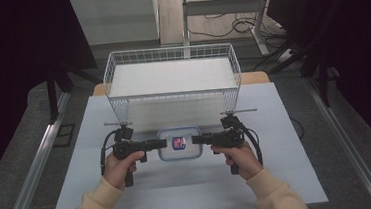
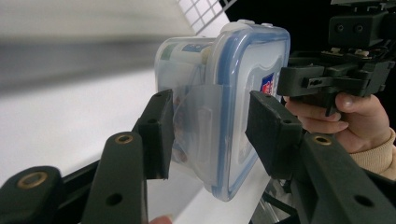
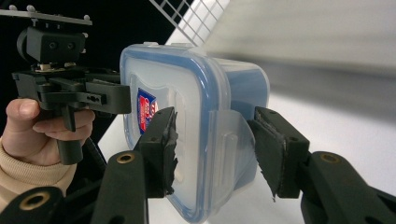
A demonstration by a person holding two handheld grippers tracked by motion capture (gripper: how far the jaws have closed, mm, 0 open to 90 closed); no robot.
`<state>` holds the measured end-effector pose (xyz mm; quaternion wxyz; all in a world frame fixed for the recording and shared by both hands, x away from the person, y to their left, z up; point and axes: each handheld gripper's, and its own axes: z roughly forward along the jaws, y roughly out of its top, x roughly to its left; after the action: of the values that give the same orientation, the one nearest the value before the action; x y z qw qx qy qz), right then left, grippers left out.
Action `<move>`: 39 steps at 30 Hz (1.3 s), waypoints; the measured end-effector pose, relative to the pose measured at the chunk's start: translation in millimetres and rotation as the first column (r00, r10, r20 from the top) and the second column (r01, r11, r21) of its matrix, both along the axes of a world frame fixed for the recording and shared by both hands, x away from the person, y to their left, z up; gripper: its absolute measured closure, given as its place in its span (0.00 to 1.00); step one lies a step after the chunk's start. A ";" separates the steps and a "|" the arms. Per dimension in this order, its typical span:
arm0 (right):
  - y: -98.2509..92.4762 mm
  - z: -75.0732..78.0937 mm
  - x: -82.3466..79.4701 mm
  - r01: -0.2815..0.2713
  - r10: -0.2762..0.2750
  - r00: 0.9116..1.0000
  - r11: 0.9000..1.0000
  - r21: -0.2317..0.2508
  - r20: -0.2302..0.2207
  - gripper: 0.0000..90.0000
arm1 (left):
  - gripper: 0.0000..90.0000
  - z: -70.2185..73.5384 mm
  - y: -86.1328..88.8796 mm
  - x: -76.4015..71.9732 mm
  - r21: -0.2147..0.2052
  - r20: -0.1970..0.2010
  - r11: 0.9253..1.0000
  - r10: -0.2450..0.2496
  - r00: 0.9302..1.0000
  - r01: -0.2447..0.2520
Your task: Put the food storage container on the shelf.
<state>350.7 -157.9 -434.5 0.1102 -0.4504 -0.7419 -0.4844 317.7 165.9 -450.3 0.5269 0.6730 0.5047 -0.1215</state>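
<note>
A clear plastic food container (image 1: 179, 143) with a blue-sealed lid and a red and blue label is held between my two grippers, just in front of the wire basket. My left gripper (image 1: 162, 143) grips its left end. In the left gripper view, the jaws (image 2: 210, 126) close over the container (image 2: 224, 93) at a side latch flap. My right gripper (image 1: 195, 140) grips the opposite end. In the right gripper view, the jaws (image 3: 212, 140) clamp the container (image 3: 187, 107) across lid and base. Something is inside the container, too blurred to identify.
A white wire basket (image 1: 169, 48) stands at the back of the white table (image 1: 287, 151), directly behind the container. Dark floor and metal rails flank the table. Table legs and cables lie beyond the basket.
</note>
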 end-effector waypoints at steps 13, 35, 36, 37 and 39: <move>7.2 50.3 29.0 -0.015 0.014 0.998 1.000 0.006 0.069 0.56 | 0.58 50.0 5.6 23.9 0.009 0.076 1.000 0.019 0.997 -0.020; 17.1 118.0 78.4 -0.033 0.032 0.987 0.999 0.000 0.155 0.56 | 0.59 112.7 14.7 72.5 0.008 0.151 1.000 0.025 0.988 -0.027; 17.5 119.9 82.1 -0.036 0.035 0.987 0.999 -0.002 0.157 0.56 | 0.59 114.5 15.5 76.2 0.009 0.149 1.000 0.024 0.988 -0.025; 18.0 121.7 86.2 -0.037 0.036 0.987 0.999 0.000 0.153 0.56 | 0.59 116.2 16.3 80.3 0.009 0.149 1.000 0.022 0.989 -0.023; 20.4 127.0 98.5 -0.037 0.037 0.987 0.999 0.000 0.153 0.56 | 0.59 119.7 17.9 88.0 0.006 0.150 1.000 0.027 0.988 -0.028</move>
<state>449.2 -137.5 -307.4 0.0626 -0.3978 -0.7557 -0.5165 405.8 183.8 -330.6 0.5621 0.6753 0.4734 -0.0615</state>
